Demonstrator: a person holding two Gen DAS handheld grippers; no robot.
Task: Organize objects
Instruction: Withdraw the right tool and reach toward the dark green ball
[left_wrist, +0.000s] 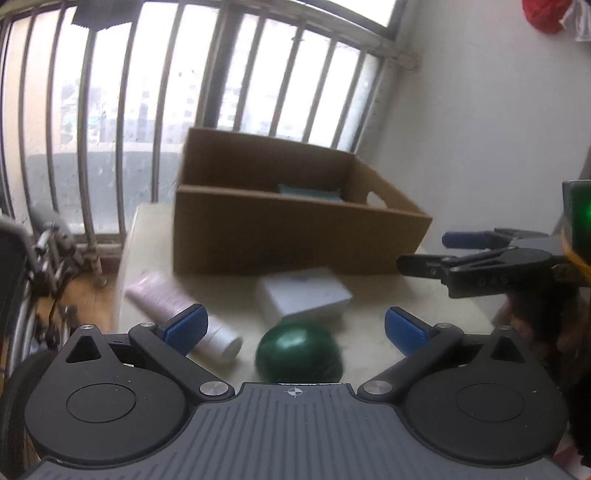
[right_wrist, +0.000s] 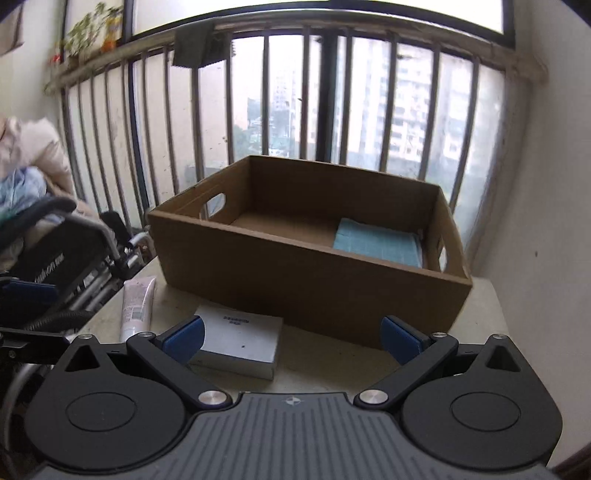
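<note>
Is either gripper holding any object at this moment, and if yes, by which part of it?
Nothing is held. The left gripper and the right gripper both stand open with empty jaws; the green ball and white box lie untouched on the table.

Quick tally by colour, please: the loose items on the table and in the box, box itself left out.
Green: 1, round object on the table
White: 1, small box on the table
Pink-white: 1, tube on the table
Teal: 1, flat item inside the cardboard box
Total: 4
</note>
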